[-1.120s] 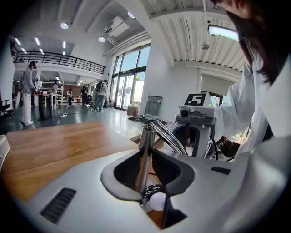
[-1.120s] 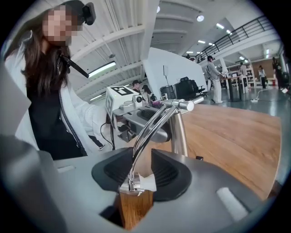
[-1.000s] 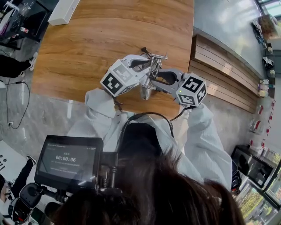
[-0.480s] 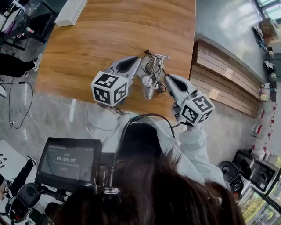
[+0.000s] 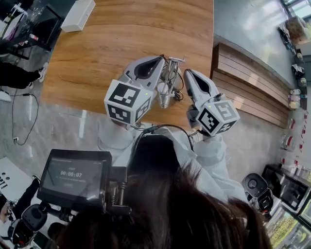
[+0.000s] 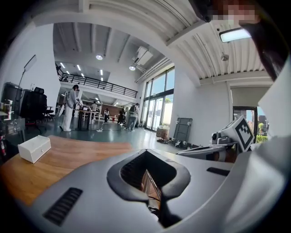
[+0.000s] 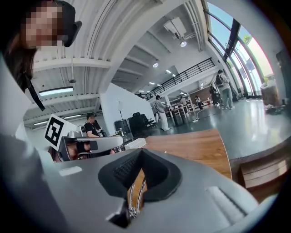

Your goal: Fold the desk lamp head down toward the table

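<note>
The desk lamp (image 5: 167, 80), a small metal frame with thin rods and a cone-shaped head, lies low on the wooden table (image 5: 112, 44) near its front edge. My left gripper (image 5: 160, 60) hovers just left of it and my right gripper (image 5: 187, 74) just right of it. Both point away from me, nearly level. In the left gripper view the jaws (image 6: 150, 160) are shut with nothing between them. The right gripper view shows the same (image 7: 136, 160), with the lamp's rods (image 7: 132, 200) visible below through the gap. Neither gripper touches the lamp.
A white box (image 5: 75, 14) sits at the table's far left corner. A slatted wooden bench (image 5: 248, 82) runs along the right of the table. Grey floor with cables (image 5: 22, 116) lies at left. People stand far off in the hall.
Both grippers have lifted off the lamp and swung from pointing inward at it to pointing forward beside it. Their jaws have closed. The lamp stays where it was.
</note>
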{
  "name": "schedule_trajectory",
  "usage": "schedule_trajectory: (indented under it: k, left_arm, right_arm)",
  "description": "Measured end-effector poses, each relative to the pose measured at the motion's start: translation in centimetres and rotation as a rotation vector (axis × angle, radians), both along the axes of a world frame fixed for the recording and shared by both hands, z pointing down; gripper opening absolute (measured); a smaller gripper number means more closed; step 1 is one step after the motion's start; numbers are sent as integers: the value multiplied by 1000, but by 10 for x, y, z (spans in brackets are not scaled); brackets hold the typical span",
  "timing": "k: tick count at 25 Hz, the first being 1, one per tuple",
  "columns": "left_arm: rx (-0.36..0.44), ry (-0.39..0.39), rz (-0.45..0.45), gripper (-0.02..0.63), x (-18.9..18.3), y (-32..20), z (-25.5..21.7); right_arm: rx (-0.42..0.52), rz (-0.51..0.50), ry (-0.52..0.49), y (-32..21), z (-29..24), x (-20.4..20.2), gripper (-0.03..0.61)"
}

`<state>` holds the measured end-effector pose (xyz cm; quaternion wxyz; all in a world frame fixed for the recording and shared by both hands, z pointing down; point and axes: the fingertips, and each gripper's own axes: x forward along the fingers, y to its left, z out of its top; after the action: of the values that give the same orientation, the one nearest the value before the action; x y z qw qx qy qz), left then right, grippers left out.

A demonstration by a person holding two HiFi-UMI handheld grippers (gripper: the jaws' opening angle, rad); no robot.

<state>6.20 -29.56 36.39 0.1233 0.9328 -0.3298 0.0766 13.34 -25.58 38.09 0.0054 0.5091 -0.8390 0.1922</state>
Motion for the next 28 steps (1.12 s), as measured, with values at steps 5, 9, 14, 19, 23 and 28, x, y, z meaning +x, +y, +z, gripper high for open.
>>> schedule_trajectory:
  k: [5,9,14,19,23,28]
  left_arm:
    - [-4,30,15,3,7,2,-5]
    - [-4,33,3,3,4,-2,-7]
    - [2,25,1,3,3,-2,-8]
    - [2,28,4,3,3,-1,-8]
    - [1,28,7,3,4,-2,-9]
    - [3,24,8,2,5,-1,-8]
  right_arm:
    - [7,-4,22,-2,-7,-3,0]
    - [16,-9,10,-2,-13,-7,0]
    - [21,-11,32,-2,-14,-12,0]
    - [19,-7,42,-3,-12,-12,0]
    - [16,-7,45,-4,-12,-11,0]
    - [12,-10,45,-4,-10,-12,0]
